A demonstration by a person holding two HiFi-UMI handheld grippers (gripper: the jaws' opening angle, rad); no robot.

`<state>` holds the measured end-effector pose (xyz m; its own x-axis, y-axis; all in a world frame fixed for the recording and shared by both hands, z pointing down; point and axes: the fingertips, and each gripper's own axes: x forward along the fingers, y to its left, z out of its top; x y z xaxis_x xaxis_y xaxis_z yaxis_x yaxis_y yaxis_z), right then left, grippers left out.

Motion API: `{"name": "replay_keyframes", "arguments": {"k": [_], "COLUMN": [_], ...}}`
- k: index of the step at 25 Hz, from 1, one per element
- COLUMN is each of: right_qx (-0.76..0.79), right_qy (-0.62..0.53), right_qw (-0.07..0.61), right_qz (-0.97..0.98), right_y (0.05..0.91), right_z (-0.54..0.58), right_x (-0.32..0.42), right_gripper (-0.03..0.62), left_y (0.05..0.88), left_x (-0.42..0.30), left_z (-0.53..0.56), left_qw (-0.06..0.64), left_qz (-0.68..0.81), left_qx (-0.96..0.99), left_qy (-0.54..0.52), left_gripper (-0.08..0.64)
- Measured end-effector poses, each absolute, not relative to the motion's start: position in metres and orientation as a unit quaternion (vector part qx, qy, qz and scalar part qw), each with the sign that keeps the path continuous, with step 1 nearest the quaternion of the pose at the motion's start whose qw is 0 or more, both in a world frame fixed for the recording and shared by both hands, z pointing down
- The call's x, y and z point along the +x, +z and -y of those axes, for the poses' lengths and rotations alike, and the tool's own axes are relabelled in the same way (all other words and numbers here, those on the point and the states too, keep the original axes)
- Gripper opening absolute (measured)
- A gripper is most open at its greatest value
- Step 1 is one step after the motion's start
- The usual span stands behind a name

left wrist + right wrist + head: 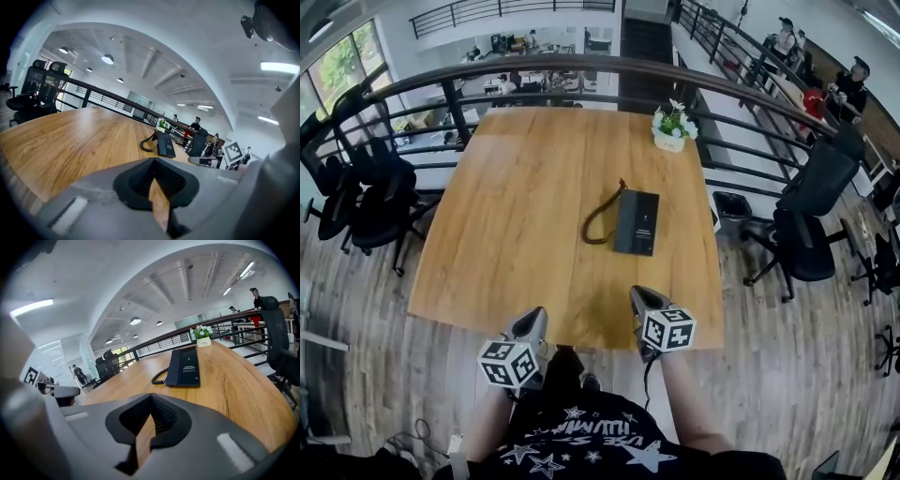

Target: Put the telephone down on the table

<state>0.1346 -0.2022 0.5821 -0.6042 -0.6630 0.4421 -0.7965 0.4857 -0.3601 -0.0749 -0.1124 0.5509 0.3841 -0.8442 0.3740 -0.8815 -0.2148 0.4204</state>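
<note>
A black telephone point(636, 222) lies flat on the wooden table point(516, 206), right of centre, with its coiled cord point(602, 217) looping off its left side. Both grippers hover at the table's near edge, well short of the telephone and apart from it. The left gripper point(532, 323) has its jaws together with nothing in them. The right gripper point(645, 298) is likewise shut and empty. The left gripper view shows the telephone point(165, 144) far ahead beyond that gripper point(154, 161). The right gripper view has the telephone point(184, 366) ahead of that gripper point(151, 397).
A small white pot of flowers point(672, 127) stands at the table's far right corner. Black office chairs flank the table on the left point(356, 187) and right point(811, 216). A dark railing point(581, 66) curves behind the table. People stand at the far right.
</note>
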Motion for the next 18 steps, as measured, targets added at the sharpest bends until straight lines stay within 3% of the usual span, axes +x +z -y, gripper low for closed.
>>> {"name": "replay_keyframes", "arguments": {"k": [18], "right_qx": [0.42], "right_qy": [0.267], "right_qw": [0.176], "right_qz": [0.85], "right_y": [0.597], "right_z": [0.123], "right_x": [0.117], "right_gripper": [-0.002], "left_y": [0.555], "left_x": [-0.091], "left_z": [0.054], "left_qw": [0.296], "left_qz": [0.543], "left_qx": [0.785], "left_qy": [0.044], "left_gripper": [0.002]}}
